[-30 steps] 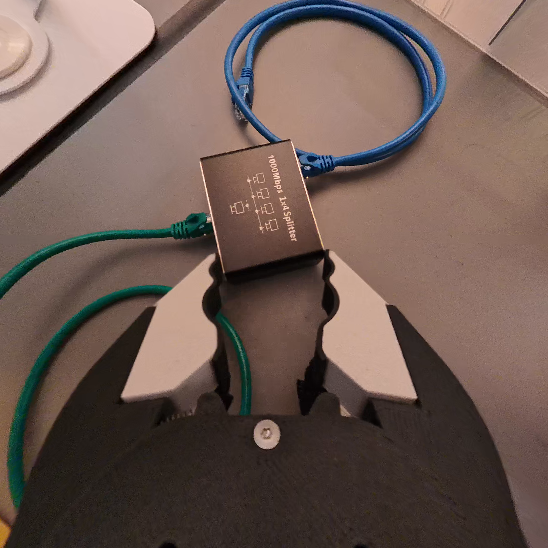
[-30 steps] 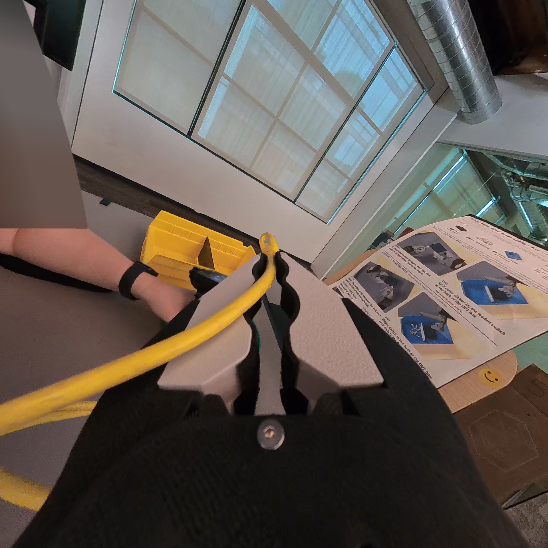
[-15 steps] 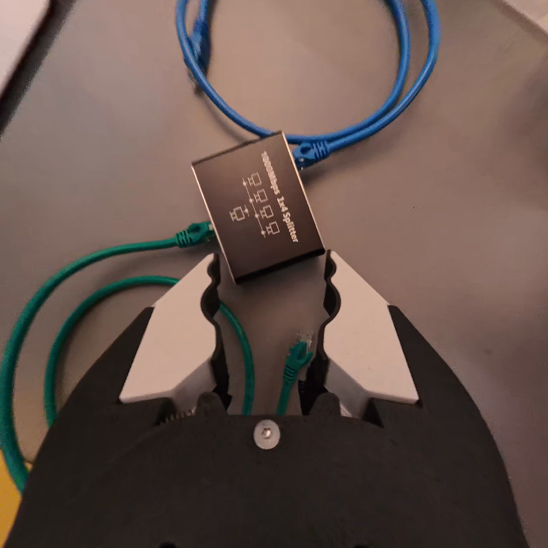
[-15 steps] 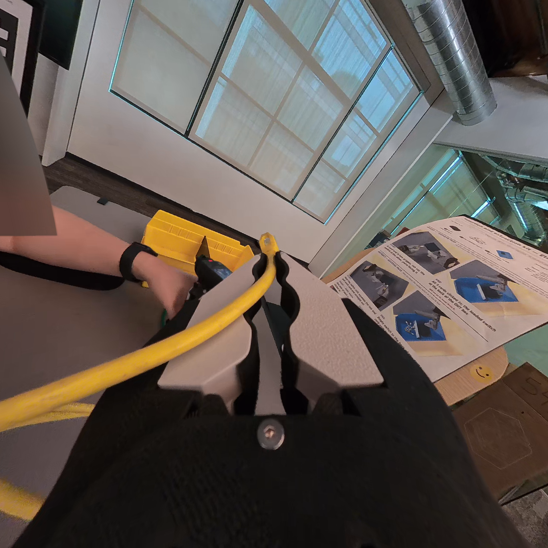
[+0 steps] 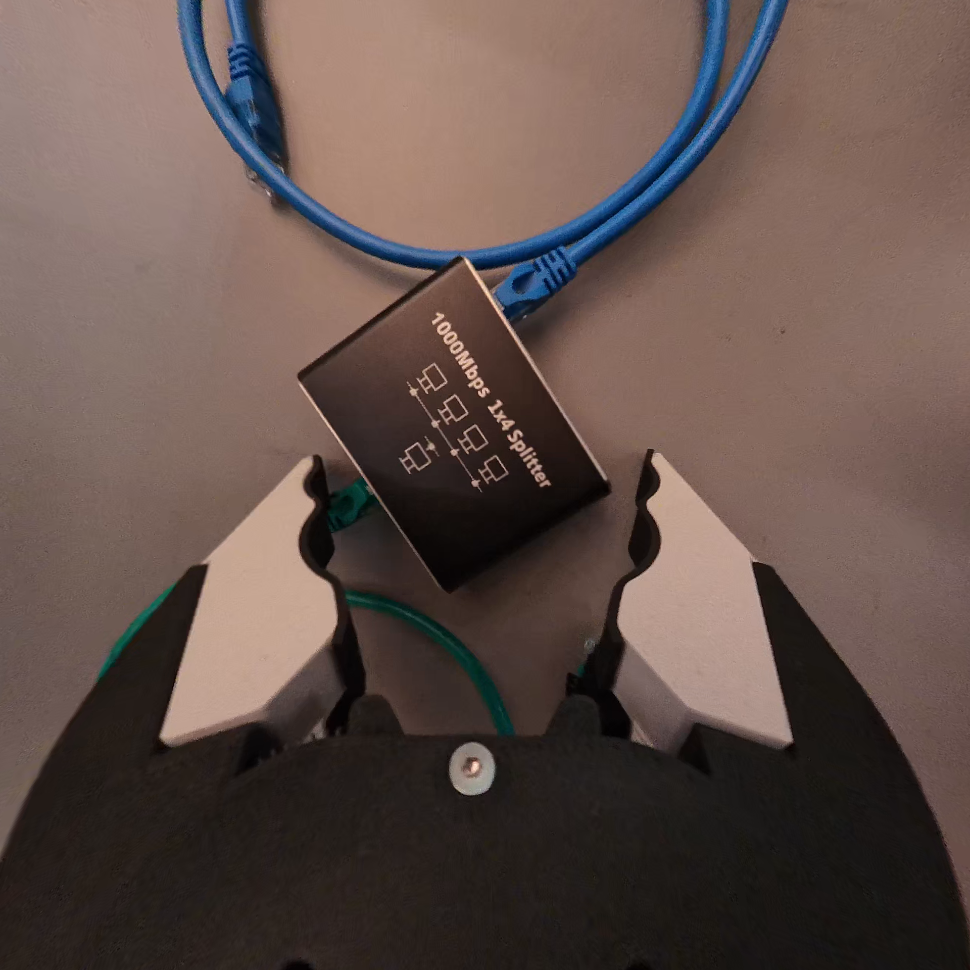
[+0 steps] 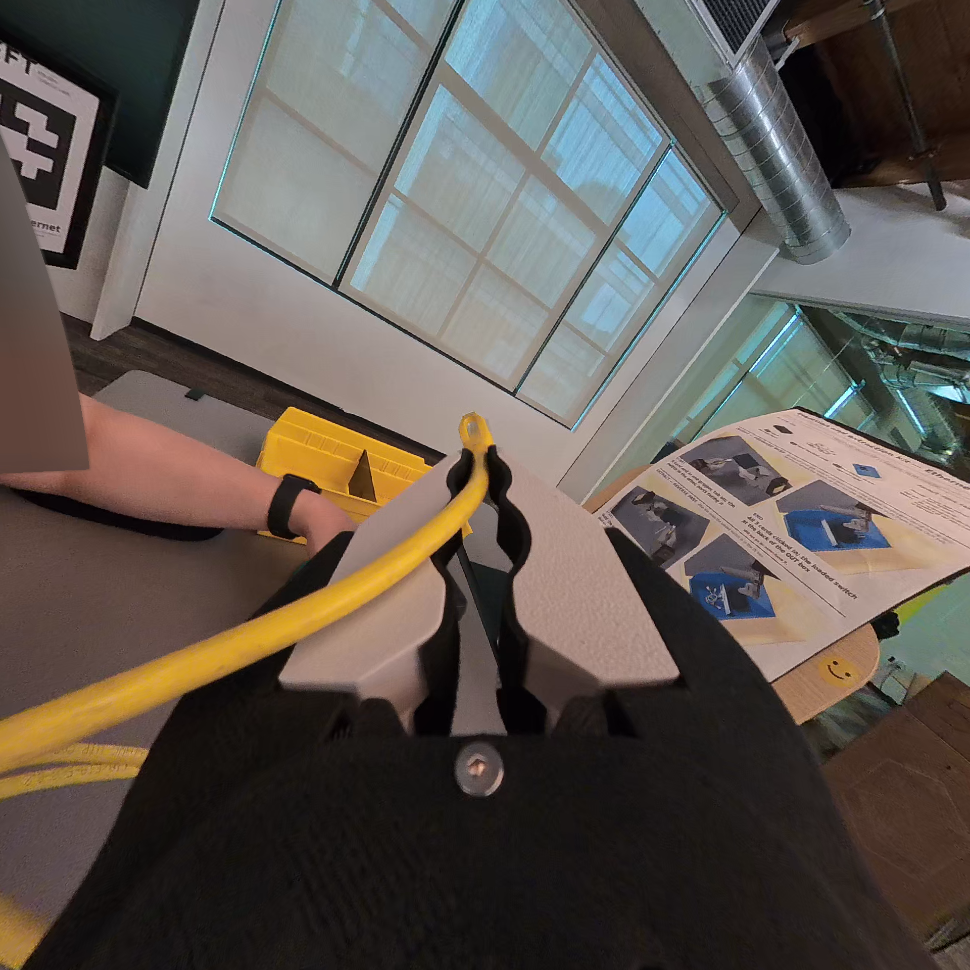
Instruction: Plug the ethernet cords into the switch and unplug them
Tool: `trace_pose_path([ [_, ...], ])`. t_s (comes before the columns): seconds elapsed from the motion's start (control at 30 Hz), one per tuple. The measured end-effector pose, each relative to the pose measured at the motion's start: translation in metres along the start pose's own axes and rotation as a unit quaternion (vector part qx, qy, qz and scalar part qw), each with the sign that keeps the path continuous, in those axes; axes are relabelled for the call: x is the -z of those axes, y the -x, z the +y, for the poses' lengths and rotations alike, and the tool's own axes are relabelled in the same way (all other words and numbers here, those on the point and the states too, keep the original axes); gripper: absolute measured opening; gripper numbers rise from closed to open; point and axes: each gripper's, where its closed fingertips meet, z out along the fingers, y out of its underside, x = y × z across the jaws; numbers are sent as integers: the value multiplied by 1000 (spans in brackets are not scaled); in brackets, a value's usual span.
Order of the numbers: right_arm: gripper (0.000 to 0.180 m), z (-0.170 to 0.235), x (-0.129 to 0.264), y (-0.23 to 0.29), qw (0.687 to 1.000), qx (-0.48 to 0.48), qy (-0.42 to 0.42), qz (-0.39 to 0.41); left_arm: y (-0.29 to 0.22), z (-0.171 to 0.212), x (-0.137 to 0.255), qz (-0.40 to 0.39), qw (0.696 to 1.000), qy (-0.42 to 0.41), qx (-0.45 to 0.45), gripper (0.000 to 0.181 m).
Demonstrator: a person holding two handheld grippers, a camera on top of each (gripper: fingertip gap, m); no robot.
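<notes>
The black switch [image 5: 451, 425] lies tilted on the grey table, its near corner between the fingers of my left gripper [image 5: 483, 462], which is open and does not grip it. A blue cord [image 5: 682, 173] is plugged into its far right side by the blue plug [image 5: 535, 283]; its other end [image 5: 252, 110] lies loose. A green plug [image 5: 349, 504] sits against the switch's left side, partly hidden by my left finger; I cannot tell if it is seated. My right gripper [image 6: 477, 456], lifted off the table, is shut on a yellow cord [image 6: 367, 567], whose plug [image 6: 472, 428] sticks out past the tips.
The green cord [image 5: 446, 645] loops under my left gripper. In the right wrist view a person's arm with a black wristband [image 6: 286, 504] rests on the table beside a yellow bin [image 6: 325, 462]. A printed instruction sheet [image 6: 787, 525] lies on a wooden board at the right. Some 35 centimetres of space lies between my two pairs of fingers.
My left gripper has opened wider and moved forward and lower over the switch. The switch has turned clockwise and now sits between the fingers. My right gripper still holds the yellow cord.
</notes>
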Motion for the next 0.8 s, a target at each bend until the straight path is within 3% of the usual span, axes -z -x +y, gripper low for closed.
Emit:
trace_pose_path([
  [0.1,5,-2,-1,2,1000,-1,-3,-4,-2,1,1,13,1000,-2,7,105],
  [0.57,5,10,-17,13,999,-7,19,-28,7,2,3,-34,996,-49,60,103],
  [0.63,5,17,-20,12,999,-15,28,-29,11,-1,9,-45,993,-66,83,92],
  [0.8,5,40,-28,9,997,-38,61,-28,12,-6,26,14,973,-132,191,92],
])
